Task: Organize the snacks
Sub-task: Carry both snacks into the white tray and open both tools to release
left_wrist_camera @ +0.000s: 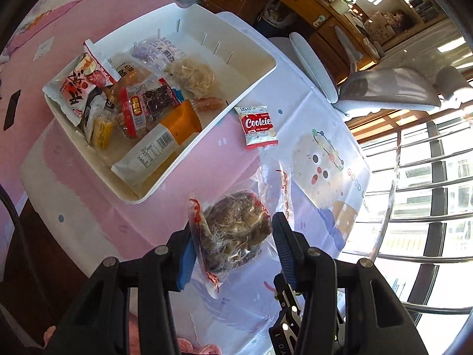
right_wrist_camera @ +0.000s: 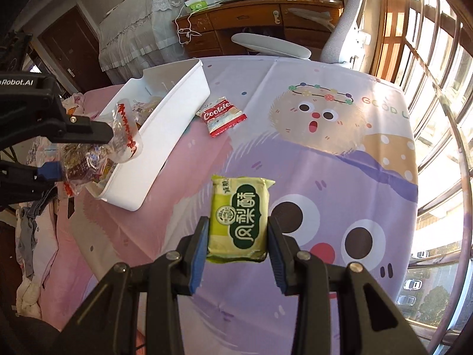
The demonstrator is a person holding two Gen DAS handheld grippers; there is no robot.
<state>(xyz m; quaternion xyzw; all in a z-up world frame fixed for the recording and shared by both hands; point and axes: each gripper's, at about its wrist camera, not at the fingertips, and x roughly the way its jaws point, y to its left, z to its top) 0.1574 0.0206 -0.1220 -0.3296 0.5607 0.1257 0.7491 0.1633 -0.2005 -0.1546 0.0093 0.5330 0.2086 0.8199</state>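
chair [right_wrist_camera: 348, 29] | desk [right_wrist_camera: 236, 14] (wooden) | tablecloth [right_wrist_camera: 340, 162] | window bars [right_wrist_camera: 443, 59]

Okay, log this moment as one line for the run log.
left claw: shut on clear-wrapped brown pastry | right claw: shut on yellow-green wrapped cake | red Cookies packet: on tablecloth beside white plastic bin

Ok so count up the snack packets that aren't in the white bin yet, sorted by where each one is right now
Held in the left gripper: 1, the clear-wrapped brown pastry
Held in the right gripper: 1, the yellow-green packet
Lying on the tablecloth beside the white bin: 1, the red cookies packet
Total: 3
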